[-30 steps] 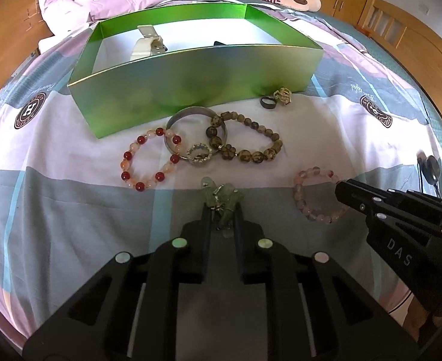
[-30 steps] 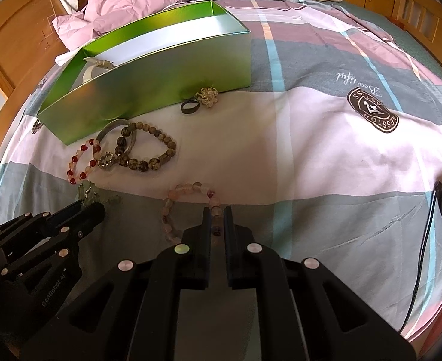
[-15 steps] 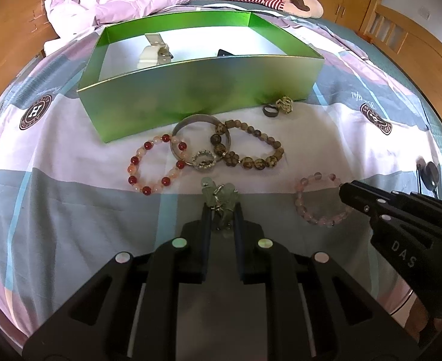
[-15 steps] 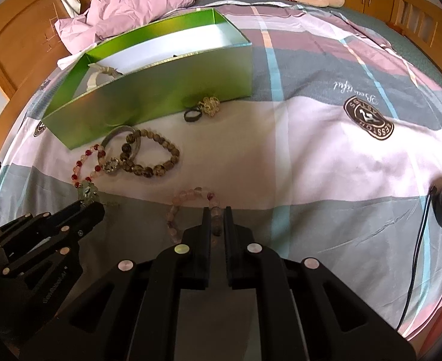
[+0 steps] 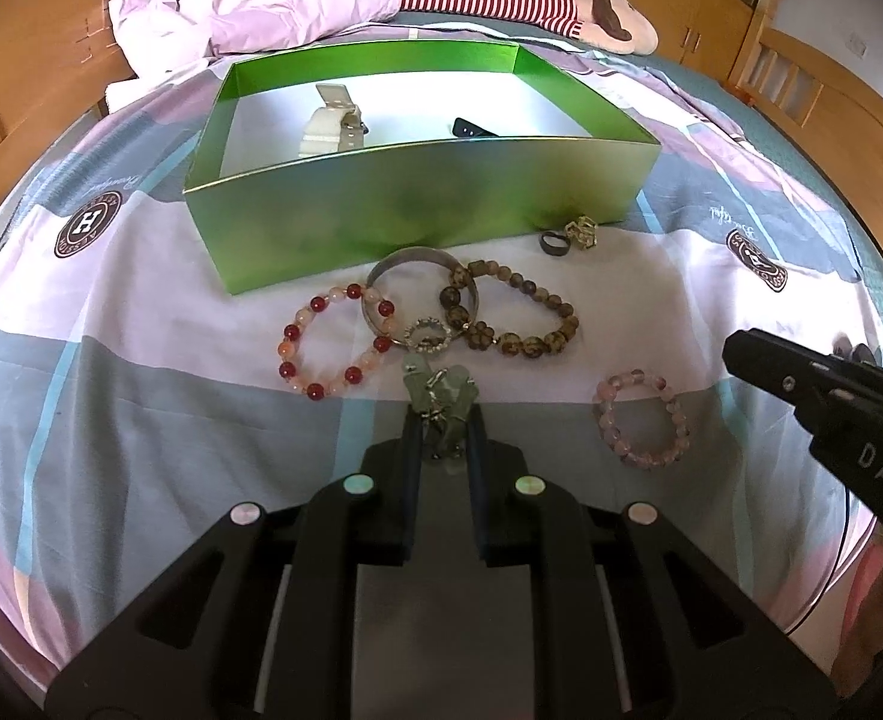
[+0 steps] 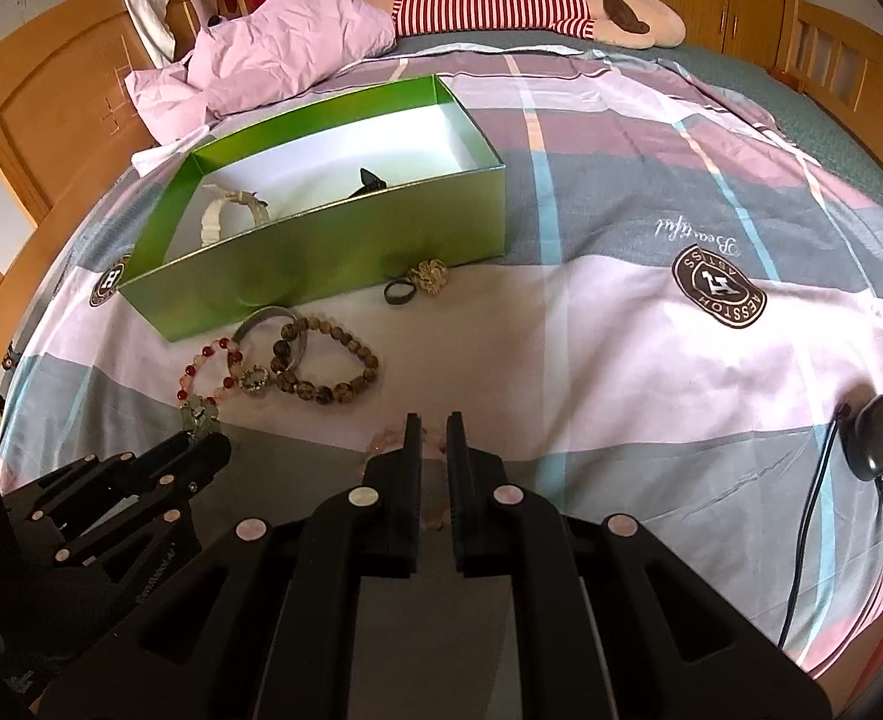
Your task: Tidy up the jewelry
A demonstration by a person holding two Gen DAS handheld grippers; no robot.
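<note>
1. Rising off the bed, the right gripper [image 6: 435,420] has pulled away from the pink bead bracelet [image 5: 602,414]; its jaws are clenched with nothing held, as far as both views show
2. Done so far: the open green cardboard box [image 5: 417,204], mid-bed towards the far edge, holds only a cream strap [image 5: 327,126] and a small dark item [image 5: 471,129]
3. Left on the striped bedsheet [image 5: 141,408] along the box's near wall: a red-and-peach bead bracelet [image 5: 319,303], a grey metal bangle [image 5: 411,255], a small sparkly ring [image 5: 426,336], a brown bead bracelet [image 5: 525,345], a dark ring [image 5: 555,242] and a gold ornament [image 5: 582,232]
4. The left gripper [image 5: 444,420] is clamped on a pale green stone charm [image 5: 441,390], short of the box
5. The pink bracelet lies flat nearer the bed's near edge, so most of the sorting looks undone
</note>
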